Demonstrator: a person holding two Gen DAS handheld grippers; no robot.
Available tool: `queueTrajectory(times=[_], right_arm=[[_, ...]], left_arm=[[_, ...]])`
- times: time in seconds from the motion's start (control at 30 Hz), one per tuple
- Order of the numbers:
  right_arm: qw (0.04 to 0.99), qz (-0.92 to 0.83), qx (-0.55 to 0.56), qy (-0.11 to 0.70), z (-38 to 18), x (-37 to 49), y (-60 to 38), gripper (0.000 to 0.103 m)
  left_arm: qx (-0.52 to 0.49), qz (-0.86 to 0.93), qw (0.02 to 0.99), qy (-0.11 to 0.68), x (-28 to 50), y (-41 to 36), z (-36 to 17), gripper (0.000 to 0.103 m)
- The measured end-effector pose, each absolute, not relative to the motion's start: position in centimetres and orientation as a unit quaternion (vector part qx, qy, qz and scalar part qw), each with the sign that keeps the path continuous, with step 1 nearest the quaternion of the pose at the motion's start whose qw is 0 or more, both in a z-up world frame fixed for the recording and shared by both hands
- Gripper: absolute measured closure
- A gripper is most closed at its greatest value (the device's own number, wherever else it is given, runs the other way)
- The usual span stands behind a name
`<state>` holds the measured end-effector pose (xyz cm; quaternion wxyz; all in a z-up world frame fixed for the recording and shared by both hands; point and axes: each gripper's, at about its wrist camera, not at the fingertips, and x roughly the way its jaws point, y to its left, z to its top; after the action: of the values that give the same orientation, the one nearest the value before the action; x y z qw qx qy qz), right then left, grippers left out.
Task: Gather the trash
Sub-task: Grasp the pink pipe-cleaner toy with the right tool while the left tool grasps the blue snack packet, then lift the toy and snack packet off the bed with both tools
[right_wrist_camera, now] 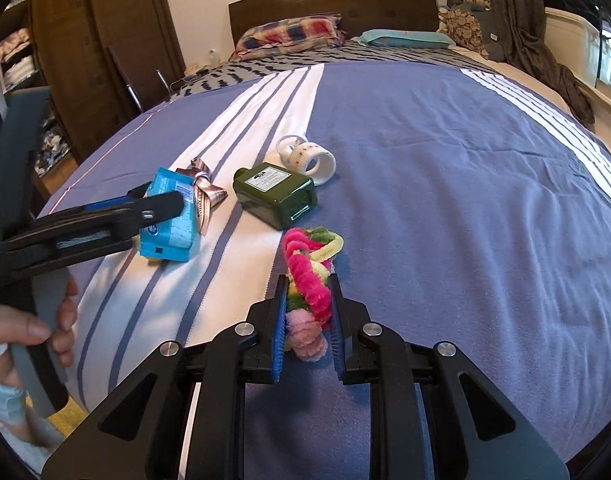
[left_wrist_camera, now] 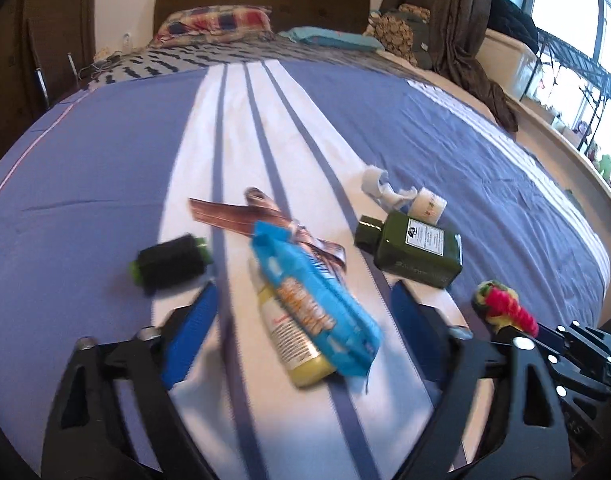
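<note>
Blue-and-white striped bedspread (right_wrist_camera: 445,184) carries all the items. We see the right claw (right_wrist_camera: 307,312) pinching a bundle of pipe cleaners (right_wrist_camera: 309,280), pink, red and green, between its blue pads (right_wrist_camera: 280,332); the bundle lies on the bedspread at the edge of the white band. In the left wrist view the same bundle (left_wrist_camera: 505,308) sits just beyond the right-hand finger.

Left claw (left_wrist_camera: 301,312) is spread wide, its fingers either side of a blue packet (left_wrist_camera: 317,304) that lies over a yellow bottle (left_wrist_camera: 293,340); we see no contact with either. The right wrist view shows this claw (right_wrist_camera: 161,204) over the packet (right_wrist_camera: 171,220).

Brown ribbon (left_wrist_camera: 241,216) lies just behind the packet, its end under it. Black spool (left_wrist_camera: 171,262) lies to the left, apart. Green bottle (right_wrist_camera: 275,194) lies flat on its side, a white tape roll (right_wrist_camera: 309,158) just behind it.
</note>
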<state>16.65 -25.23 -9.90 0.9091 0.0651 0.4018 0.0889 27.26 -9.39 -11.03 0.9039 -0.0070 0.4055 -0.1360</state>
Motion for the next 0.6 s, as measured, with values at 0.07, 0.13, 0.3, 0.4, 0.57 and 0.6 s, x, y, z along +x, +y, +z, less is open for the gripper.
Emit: queueTrajectory(times=[0.07, 0.13, 0.3, 0.4, 0.57, 0.6], right_arm=[[0.909, 0.090, 0.066, 0.402, -9.9, 16.8, -25.3, 0.083], [0.909, 0.089, 0.067, 0.401, -9.9, 16.7, -25.3, 0.083], [0.911, 0.084, 0.059, 0.399, -9.7, 16.5, -24.9, 0.083], [0.912, 0.087, 0.063, 0.396, -9.4, 16.1, -24.7, 0.083], [0.913, 0.090, 0.063, 0.392, -8.8, 15.2, -24.4, 0.083], [0.914, 0.089, 0.062, 0.391, -8.6, 15.0, -24.3, 0.083]], left_arm=[[0.002, -0.136, 0.902, 0.410, 27.6, -9.8, -11.5, 0.057], [0.012, -0.137, 0.905, 0.403, 27.3, -10.0, -11.5, 0.062], [0.013, -0.154, 0.907, 0.391, 26.1, -9.7, -10.9, 0.078], [0.019, -0.158, 0.909, 0.386, 25.2, -9.7, -10.3, 0.090], [0.021, -0.155, 0.913, 0.378, 23.3, -9.2, -9.1, 0.096], [0.017, -0.152, 0.915, 0.372, 22.7, -9.0, -8.6, 0.096]])
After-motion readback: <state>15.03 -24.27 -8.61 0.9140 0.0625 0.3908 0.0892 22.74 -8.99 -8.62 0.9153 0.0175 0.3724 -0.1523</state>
